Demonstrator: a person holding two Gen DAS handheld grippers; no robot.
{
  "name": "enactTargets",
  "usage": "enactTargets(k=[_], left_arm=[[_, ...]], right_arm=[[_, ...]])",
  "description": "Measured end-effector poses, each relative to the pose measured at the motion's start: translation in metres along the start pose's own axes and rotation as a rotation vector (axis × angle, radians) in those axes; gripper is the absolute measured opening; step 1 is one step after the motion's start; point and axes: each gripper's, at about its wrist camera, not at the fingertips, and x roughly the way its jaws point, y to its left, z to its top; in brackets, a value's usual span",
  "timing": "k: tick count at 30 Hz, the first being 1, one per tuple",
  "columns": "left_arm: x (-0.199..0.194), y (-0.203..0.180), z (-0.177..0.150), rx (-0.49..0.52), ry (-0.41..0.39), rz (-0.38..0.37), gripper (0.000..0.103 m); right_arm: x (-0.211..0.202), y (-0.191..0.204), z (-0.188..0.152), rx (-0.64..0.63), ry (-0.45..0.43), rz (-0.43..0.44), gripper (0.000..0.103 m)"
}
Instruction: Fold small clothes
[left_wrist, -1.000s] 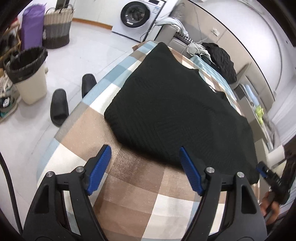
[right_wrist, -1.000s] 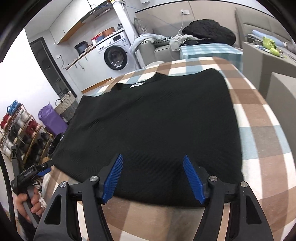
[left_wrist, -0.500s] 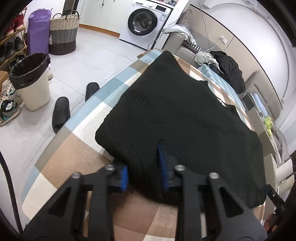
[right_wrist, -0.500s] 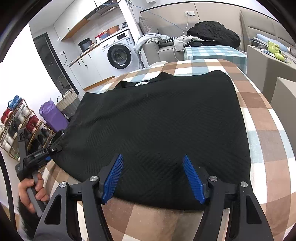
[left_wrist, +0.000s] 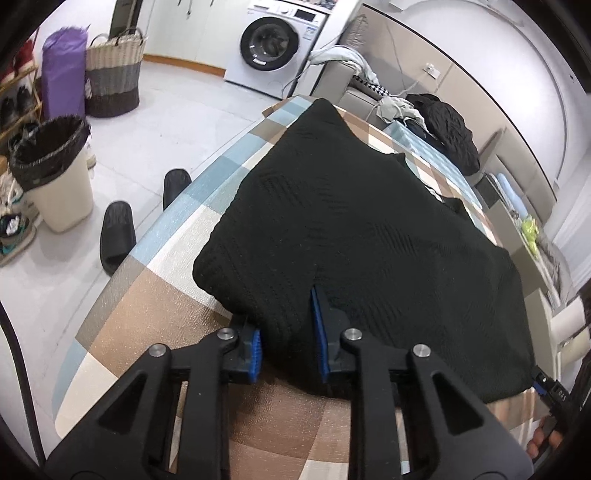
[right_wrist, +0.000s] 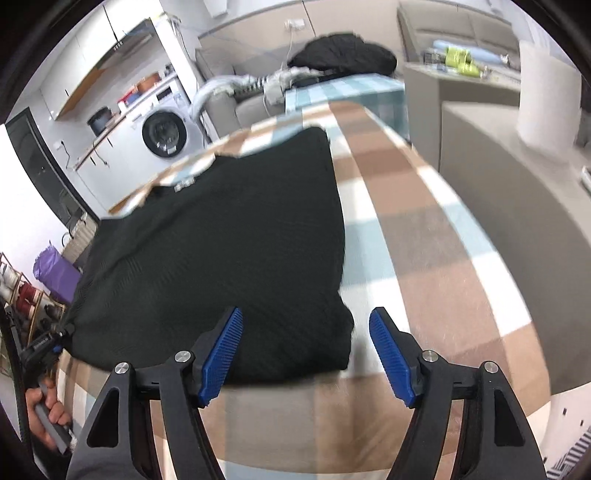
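Pinching the black sweater (left_wrist: 362, 229) hem, the left tool (left_wrist: 286, 341) grips while the right tool (right_wrist: 306, 354) gapes.

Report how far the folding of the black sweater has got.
Done: the black sweater lies flat on the checked table. In hand: the left gripper is shut on its near hem; the right gripper is open at the other near corner. Left: every fold.

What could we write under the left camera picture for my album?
Left gripper pinches the near hem of a black sweater spread on a checked tablecloth.
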Motion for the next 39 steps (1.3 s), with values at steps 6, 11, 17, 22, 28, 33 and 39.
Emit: enactTargets(k=[6, 11, 17, 22, 28, 33, 39], left_arm=[[-0.005, -0.006, -0.002, 0.047, -0.012, -0.002, 0.012], [-0.021, -0.003, -0.011, 0.07, -0.028, -0.011, 0.011], [-0.047, 0.008, -0.033, 0.085, -0.044, -0.023, 0.011], [-0.062, 0.02, -0.052, 0.091, -0.034, -0.036, 0.012], [-0.073, 0.035, -0.061, 0.067, -0.029, -0.051, 0.012], [-0.075, 0.034, -0.063, 0.064, -0.034, -0.042, 0.015], [-0.074, 0.036, -0.064, 0.052, -0.036, -0.024, 0.023]], right_arm=[[0.014, 0.009, -0.001, -0.077, -0.008, -0.014, 0.027], [0.002, 0.009, -0.009, -0.092, -0.016, -0.014, 0.022], [-0.013, 0.005, -0.028, -0.095, -0.018, -0.002, 0.022], [-0.024, 0.001, -0.042, -0.075, -0.021, 0.002, 0.022], [-0.028, 0.001, -0.044, -0.075, -0.016, 0.028, 0.024], [-0.024, -0.007, -0.027, -0.012, -0.058, 0.117, 0.034], [-0.009, -0.019, -0.011, 0.09, -0.069, 0.129, 0.019]])
